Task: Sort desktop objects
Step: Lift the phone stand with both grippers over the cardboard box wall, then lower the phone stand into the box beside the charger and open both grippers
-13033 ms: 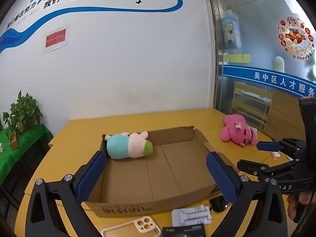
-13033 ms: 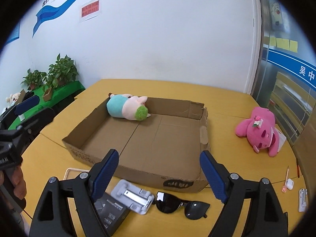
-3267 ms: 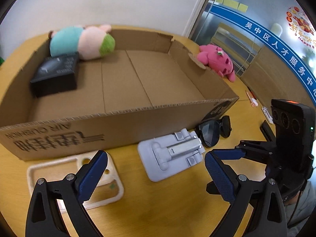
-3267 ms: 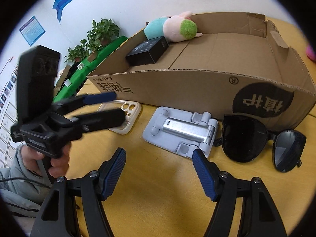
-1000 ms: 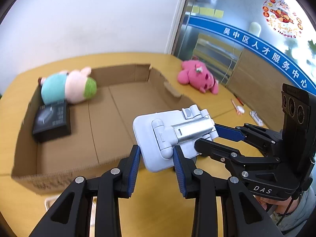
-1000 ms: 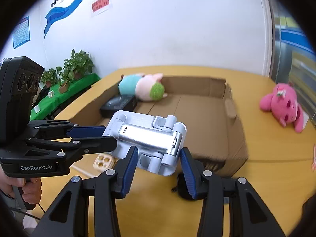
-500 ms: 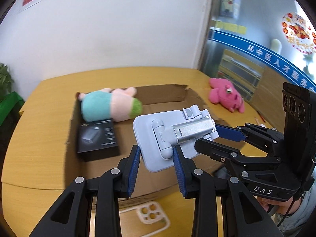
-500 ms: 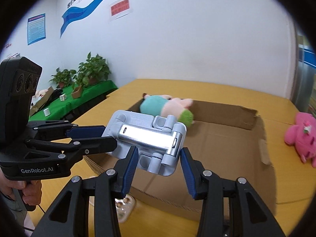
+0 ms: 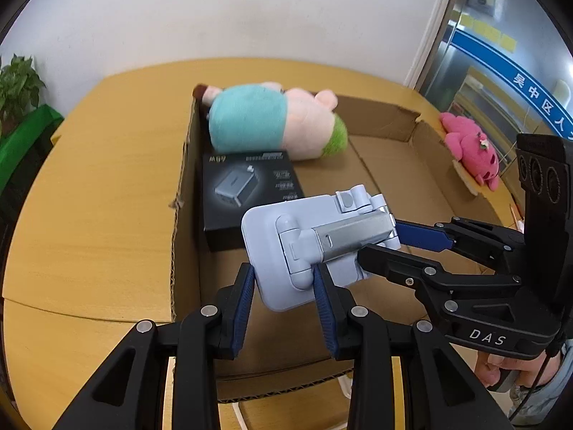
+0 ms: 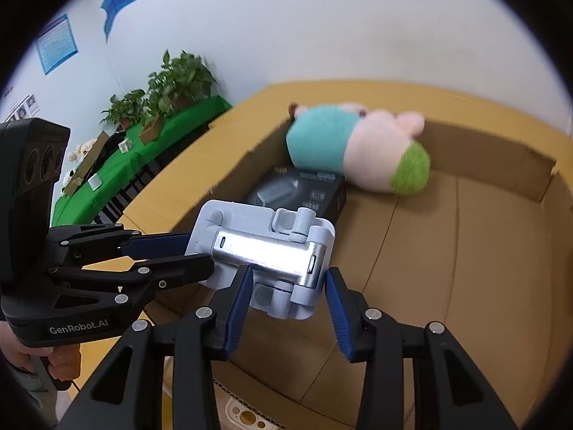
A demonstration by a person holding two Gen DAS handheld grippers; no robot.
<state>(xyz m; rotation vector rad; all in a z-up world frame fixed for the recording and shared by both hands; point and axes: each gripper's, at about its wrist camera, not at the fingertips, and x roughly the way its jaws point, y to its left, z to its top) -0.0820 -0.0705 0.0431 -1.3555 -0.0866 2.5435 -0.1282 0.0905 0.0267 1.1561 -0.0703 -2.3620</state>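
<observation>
- The yellow table (image 9: 89, 186) carries the cardboard box (image 9: 186, 165), which takes up most of the scene; its near wall is low in the left wrist view
- In the far left corner of the box lies the plush toy (image 9: 272, 125), and the black package (image 9: 247, 193) lies flat just near of it, touching it
- On the table to the right of the box, outside, sits the pink plush (image 9: 469, 150), and a phone case (image 10: 243, 412) shows on the table near the near wall
- The phone stand (image 9: 318, 240), pale grey with a metal hinge, is in the air above the near left part of the box floor, over the near edge of the black package
- The step in hand is, as I judge, carrying the stand into the box; the next move calls for lowering it onto free floor beside the package, then both grippers letting go
- The left gripper (image 9: 284, 283) pinches the near edge of the stand, pointing forward and slightly down
- The right gripper (image 10: 288, 286) comes in from the right and pinches the stand at its hinge end, so the two cross at about a right angle
</observation>
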